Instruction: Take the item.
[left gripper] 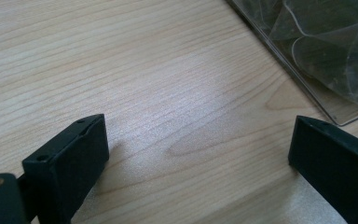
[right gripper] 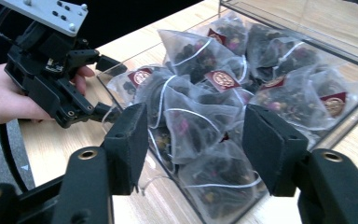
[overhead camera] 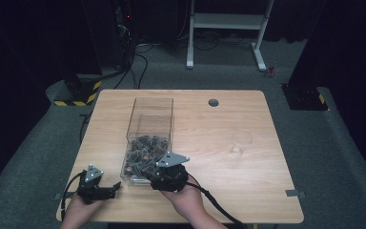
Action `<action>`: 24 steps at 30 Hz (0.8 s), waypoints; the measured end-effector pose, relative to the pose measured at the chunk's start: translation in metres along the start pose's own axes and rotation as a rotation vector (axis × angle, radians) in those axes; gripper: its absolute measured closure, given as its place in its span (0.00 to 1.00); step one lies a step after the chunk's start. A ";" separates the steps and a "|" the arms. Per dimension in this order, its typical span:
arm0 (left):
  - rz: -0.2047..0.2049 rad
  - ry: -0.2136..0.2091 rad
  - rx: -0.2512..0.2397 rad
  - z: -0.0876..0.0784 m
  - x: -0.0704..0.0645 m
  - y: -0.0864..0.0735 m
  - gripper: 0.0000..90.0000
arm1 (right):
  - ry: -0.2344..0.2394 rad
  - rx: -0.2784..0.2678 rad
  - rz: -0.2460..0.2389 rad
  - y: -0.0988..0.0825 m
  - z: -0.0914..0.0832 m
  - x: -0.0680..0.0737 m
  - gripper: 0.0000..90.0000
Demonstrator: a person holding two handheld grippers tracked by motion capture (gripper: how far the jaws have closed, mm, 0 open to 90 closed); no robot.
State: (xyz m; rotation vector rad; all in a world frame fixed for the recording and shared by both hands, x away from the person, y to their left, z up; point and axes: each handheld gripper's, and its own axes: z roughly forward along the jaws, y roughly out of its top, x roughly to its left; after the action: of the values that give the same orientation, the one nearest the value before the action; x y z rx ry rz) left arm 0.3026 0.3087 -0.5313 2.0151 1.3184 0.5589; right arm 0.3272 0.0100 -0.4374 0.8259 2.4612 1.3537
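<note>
Near the front edge of the wooden surface (overhead camera: 248, 143), a clear plastic box (overhead camera: 148, 138) lies lengthwise, its near half heaped with pyramid tea bags (right gripper: 200, 112) of dark leaves in pale mesh, each with a string and a maroon tag. Over that near end sits the right gripper (right gripper: 191, 140); its fingers (right gripper: 270, 144) stand partly apart around the heap, and one bulging tea bag (right gripper: 193, 128) lies between them, yet the pads do not press on it. Left of the box, the left gripper (overhead camera: 106, 191) rests low on the bare wood, its fingers (left gripper: 74, 154) spread wide with nothing between them, the box's near corner just beside the right-hand one. A glass (overhead camera: 239, 143) stands well apart on the right side. Judging by this, the step in hand is picking a single bag out of the box. Next, the right fingers would need to sink a little and close on one mesh pyramid alone, clear of neighbouring strings, then lift it straight out.
</note>
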 end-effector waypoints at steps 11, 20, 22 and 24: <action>0.000 0.000 0.000 0.000 0.000 0.000 0.06 | -0.007 0.008 -0.005 -0.003 0.007 0.004 0.61; 0.002 -0.001 0.000 0.000 0.000 0.000 0.06 | -0.012 0.014 0.003 -0.006 0.008 0.003 0.71; 0.011 0.000 0.002 0.000 0.001 0.000 0.06 | -0.005 0.013 0.005 -0.006 0.008 0.002 0.73; 0.010 0.000 0.001 0.000 0.000 0.000 0.06 | -0.004 0.013 0.002 -0.006 0.008 0.002 0.75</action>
State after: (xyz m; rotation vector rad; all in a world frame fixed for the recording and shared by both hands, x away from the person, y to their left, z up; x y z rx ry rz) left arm 0.3025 0.3093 -0.5311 2.0239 1.3095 0.5629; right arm 0.3270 0.0146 -0.4470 0.8330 2.4696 1.3359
